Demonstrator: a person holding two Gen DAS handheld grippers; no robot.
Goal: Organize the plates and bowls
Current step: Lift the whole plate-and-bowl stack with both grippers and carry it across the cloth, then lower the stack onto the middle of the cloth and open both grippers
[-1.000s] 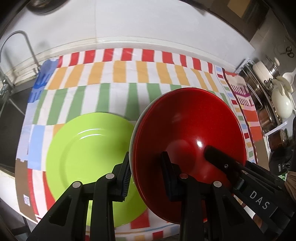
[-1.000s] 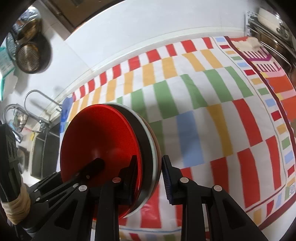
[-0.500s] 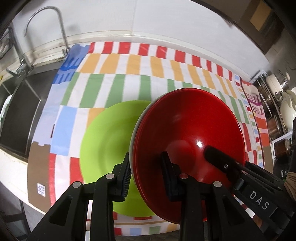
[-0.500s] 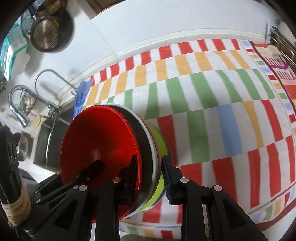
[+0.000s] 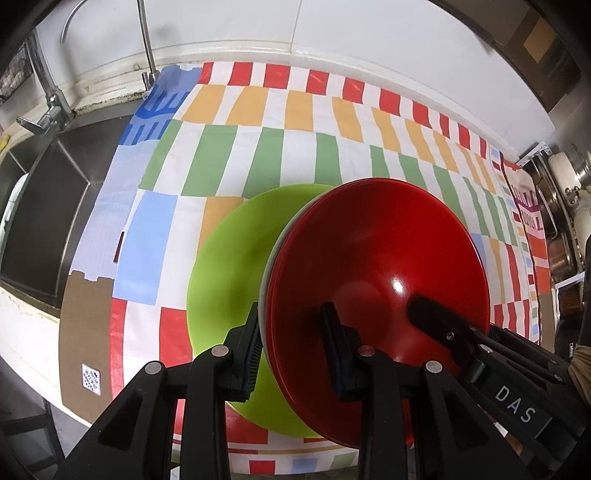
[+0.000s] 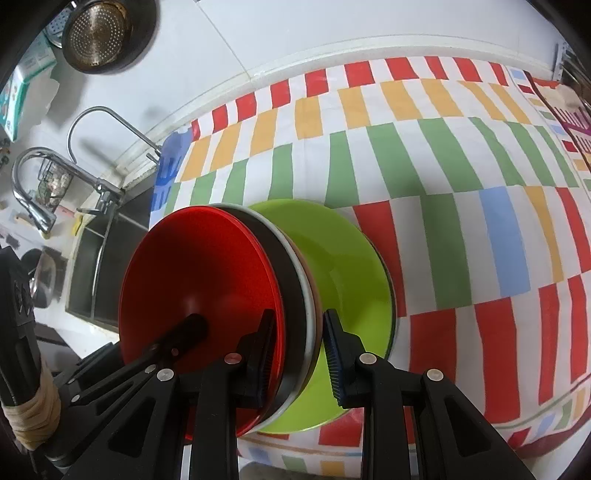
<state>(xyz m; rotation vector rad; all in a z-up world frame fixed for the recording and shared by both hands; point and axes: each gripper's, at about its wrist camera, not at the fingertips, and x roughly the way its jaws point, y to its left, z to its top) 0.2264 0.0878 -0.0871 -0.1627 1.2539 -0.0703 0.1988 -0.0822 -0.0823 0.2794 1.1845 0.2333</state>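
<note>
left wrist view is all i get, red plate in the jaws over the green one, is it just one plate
Observer: No. The right wrist view shows a stack: the red plate lies on a black dish and a pale-rimmed one.
Operator: is the right gripper under it too
Observer: Yes. The right gripper has one finger on the red face and the other under the stack.
Operator: anything on the wall i miss
Observer: A metal colander hangs above the faucets.
</note>
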